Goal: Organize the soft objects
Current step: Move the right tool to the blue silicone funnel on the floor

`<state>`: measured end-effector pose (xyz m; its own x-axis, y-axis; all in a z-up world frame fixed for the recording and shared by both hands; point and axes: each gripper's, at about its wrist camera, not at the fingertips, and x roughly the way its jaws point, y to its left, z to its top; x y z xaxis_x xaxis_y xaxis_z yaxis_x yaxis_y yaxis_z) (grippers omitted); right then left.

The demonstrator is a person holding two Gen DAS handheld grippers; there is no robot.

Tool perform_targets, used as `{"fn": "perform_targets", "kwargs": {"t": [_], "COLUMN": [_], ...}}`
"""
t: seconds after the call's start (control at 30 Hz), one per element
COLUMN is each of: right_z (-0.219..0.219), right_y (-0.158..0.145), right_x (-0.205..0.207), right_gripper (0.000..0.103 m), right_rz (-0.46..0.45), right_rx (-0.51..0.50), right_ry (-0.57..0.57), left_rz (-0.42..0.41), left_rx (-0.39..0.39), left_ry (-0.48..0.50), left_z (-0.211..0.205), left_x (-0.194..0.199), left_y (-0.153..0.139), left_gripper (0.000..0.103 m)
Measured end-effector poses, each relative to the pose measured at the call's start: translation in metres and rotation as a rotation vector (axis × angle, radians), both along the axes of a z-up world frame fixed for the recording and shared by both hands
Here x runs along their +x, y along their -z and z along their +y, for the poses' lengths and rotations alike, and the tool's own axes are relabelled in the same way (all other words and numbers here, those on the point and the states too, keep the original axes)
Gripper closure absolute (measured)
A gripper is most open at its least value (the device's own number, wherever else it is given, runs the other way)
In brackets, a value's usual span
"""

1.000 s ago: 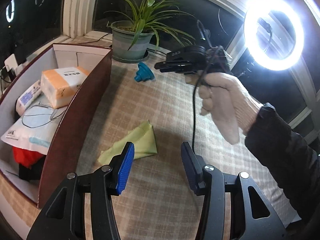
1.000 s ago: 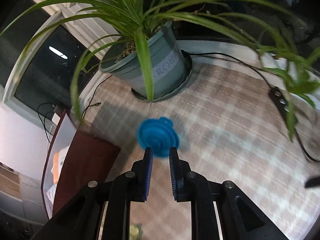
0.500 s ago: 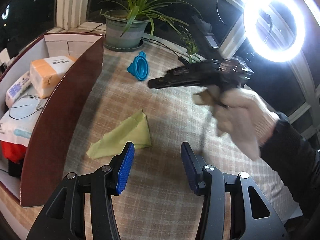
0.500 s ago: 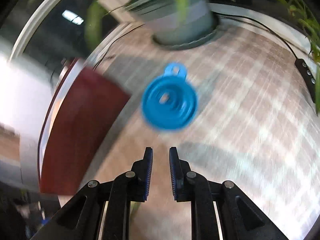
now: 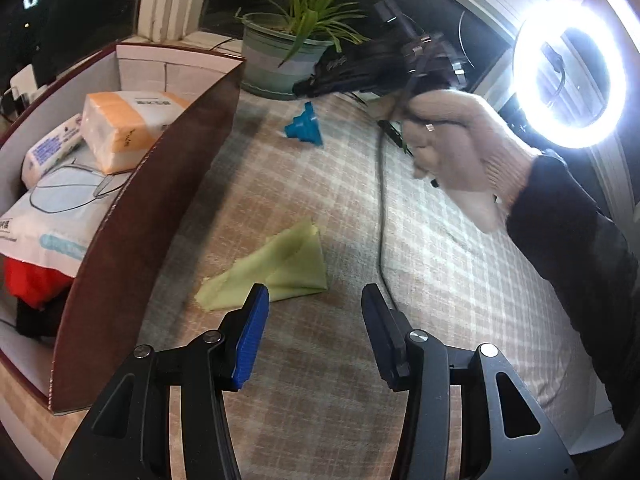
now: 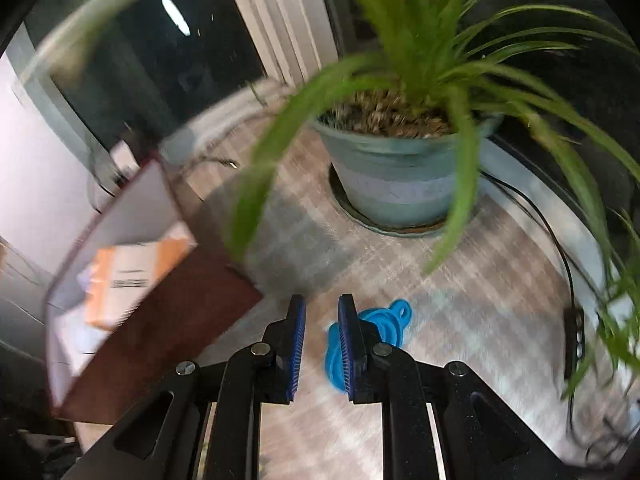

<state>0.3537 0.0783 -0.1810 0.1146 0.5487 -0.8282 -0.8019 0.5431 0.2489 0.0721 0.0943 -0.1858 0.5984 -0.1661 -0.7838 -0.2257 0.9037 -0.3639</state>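
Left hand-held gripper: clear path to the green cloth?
Probably yes. The left hand-held gripper is open, and the green cloth lies flat on bare tablecloth just ahead, nothing between; the box stands aside.

Looks like a home, a table set by a window at night. Checked tablecloth (image 5: 320, 360) covers the top. A potted spider plant (image 6: 400, 176) in a grey-green pot stands at 12 o'clock w/ dark window glass (image 5: 80, 0) and white frame behind. At 9 o'clock, an open brown box (image 5: 160, 184) holds household bits: tissue packs, a face mask, a mailer. At 2 o'clock a lit ring light (image 5: 568, 80) on a stand, so it's a home corner rigged for filming.
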Motion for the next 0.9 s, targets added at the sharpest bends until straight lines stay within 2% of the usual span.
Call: {"fn": "perform_targets", "kwargs": {"t": [0.1, 0.2, 0.37, 0.6, 0.73, 0.83, 0.87, 0.9], "right_z": [0.021, 0.026, 0.016, -0.037, -0.064, -0.086, -0.091, -0.097], "right_y": [0.020, 0.032, 0.026, 0.024, 0.034, 0.034, 0.033, 0.030], "right_x": [0.008, 0.018, 0.008, -0.006, -0.009, -0.018, -0.021, -0.023], "right_gripper": [0.091, 0.092, 0.092, 0.089, 0.089, 0.089, 0.087, 0.080], "right_rz": [-0.037, -0.045, -0.099, -0.097, -0.043, -0.022, -0.018, -0.013], "right_rx": [-0.100, -0.124, -0.193, -0.231, -0.249, -0.236, -0.222, -0.203], "right_ry": [-0.013, -0.003, -0.014, 0.057, 0.071, 0.076, 0.085, 0.090], "left_rz": [0.001, -0.005, -0.018, -0.039, -0.035, -0.030, -0.023, -0.015], "left_rx": [-0.008, -0.014, -0.023, -0.022, -0.014, 0.025, 0.048, 0.064], "left_ry": [-0.010, -0.017, -0.013, 0.008, 0.006, 0.014, 0.018, 0.025], "left_z": [0.004, 0.006, 0.005, -0.003, -0.003, -0.006, -0.007, -0.008], "left_x": [-0.002, -0.003, -0.001, -0.001, 0.000, 0.002, 0.003, 0.005], "left_y": [-0.001, -0.003, -0.007, -0.011, -0.008, -0.005, -0.003, -0.001], "left_gripper": [0.056, 0.056, 0.056, 0.056, 0.056, 0.056, 0.056, 0.056]}}
